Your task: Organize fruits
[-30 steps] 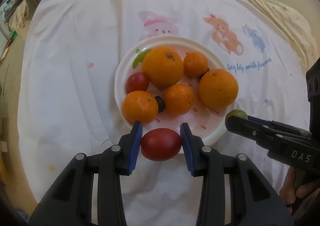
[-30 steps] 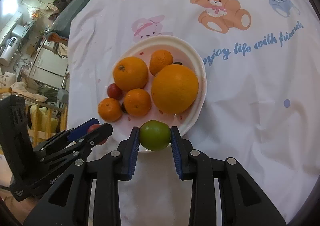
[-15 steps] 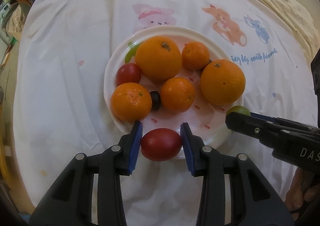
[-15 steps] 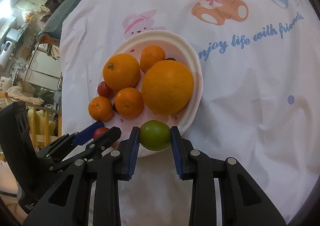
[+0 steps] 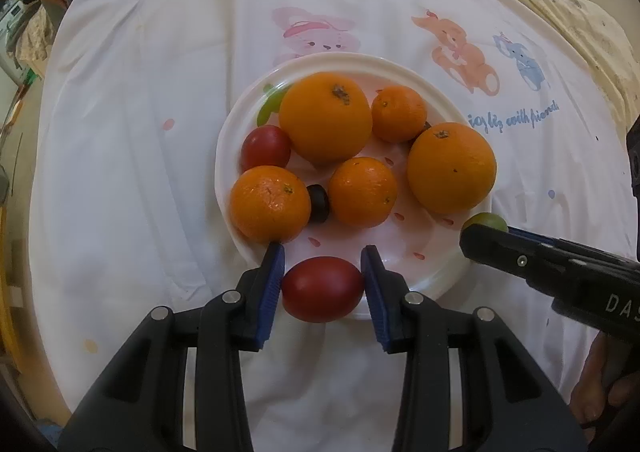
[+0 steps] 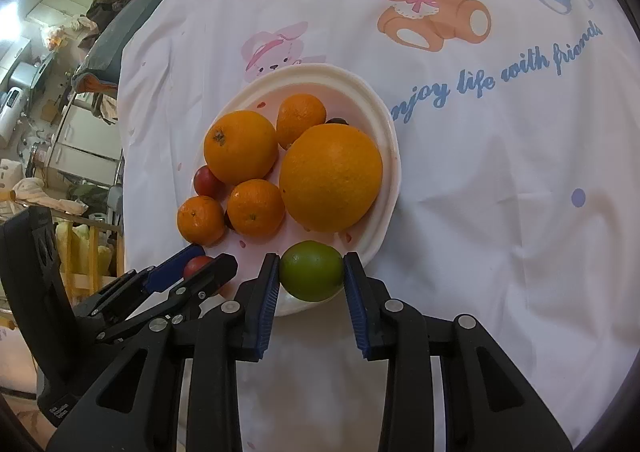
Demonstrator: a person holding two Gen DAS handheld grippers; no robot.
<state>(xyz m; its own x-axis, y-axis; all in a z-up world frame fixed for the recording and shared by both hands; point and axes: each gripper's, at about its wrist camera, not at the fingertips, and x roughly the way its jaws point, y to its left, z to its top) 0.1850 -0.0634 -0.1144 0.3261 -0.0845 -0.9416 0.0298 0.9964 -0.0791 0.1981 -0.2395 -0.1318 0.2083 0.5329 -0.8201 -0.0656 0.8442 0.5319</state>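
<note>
A white plate [image 5: 340,59] on the cartoon-print cloth holds two big oranges [image 5: 325,116], three small tangerines [image 5: 270,203], a red tomato [image 5: 265,147] and a small dark fruit [image 5: 319,202]. Over the plate's near rim my left gripper [image 5: 323,256] is shut on a red oval tomato [image 5: 322,294]. At the plate's right rim [image 6: 385,123] my right gripper [image 6: 311,258] has a green lime [image 6: 311,270] between its blue pads. Its jaws are opening, and the pads still touch the lime. Each gripper shows in the other's view: right gripper [image 5: 482,238], left gripper [image 6: 206,266].
The white cloth [image 6: 500,211] with bear and rabbit prints covers the whole table and lies wrinkled around the plate. Beyond the table's left edge stand cluttered furniture and clothes [image 6: 60,123]. A hand [image 5: 600,400] shows at the lower right of the left wrist view.
The left gripper has carried the red tomato forward over the plate's near rim. The right gripper stays at the rim with the lime, its pads a touch wider apart.
</note>
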